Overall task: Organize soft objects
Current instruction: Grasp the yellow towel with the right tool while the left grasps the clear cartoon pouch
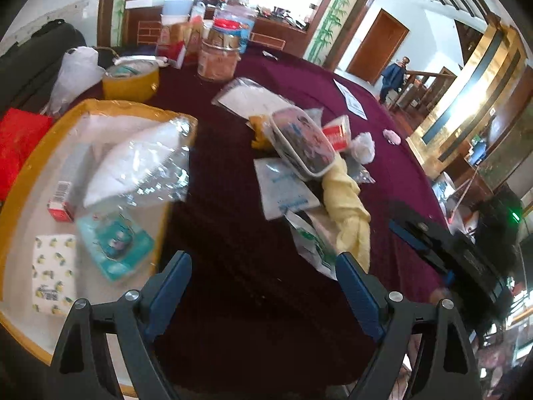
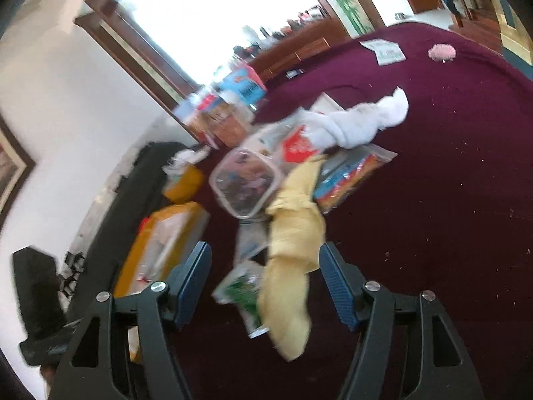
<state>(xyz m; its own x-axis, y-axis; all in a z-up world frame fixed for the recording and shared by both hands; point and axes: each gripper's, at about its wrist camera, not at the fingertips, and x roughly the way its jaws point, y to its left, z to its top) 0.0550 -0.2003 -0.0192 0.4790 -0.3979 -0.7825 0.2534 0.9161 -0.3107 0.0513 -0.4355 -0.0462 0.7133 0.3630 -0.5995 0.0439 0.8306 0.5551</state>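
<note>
A knotted yellow cloth [image 1: 349, 206] [image 2: 293, 253] lies in a pile of soft things and packets on the maroon tablecloth [image 1: 233, 233]. A clear plastic box [image 1: 301, 141] [image 2: 246, 183] rests against it. A white cloth [image 2: 359, 123] lies beyond, and a small pink fluffy thing [image 2: 441, 51] sits far off. My left gripper [image 1: 263, 270] is open and empty over bare cloth beside the yellow-rimmed tray [image 1: 30, 173]. My right gripper [image 2: 265, 263] is open, its fingers either side of the yellow cloth and above it. The right gripper also shows in the left wrist view [image 1: 433, 243].
The tray holds a white pillow in clear plastic [image 1: 140, 163], a teal packet [image 1: 115, 243] and a lemon-print tissue pack [image 1: 53, 273]. Jars and boxes [image 1: 220, 50] crowd the table's far side. A yellow bowl [image 1: 130, 80] stands behind the tray. A paper sheet [image 1: 349, 98] lies far right.
</note>
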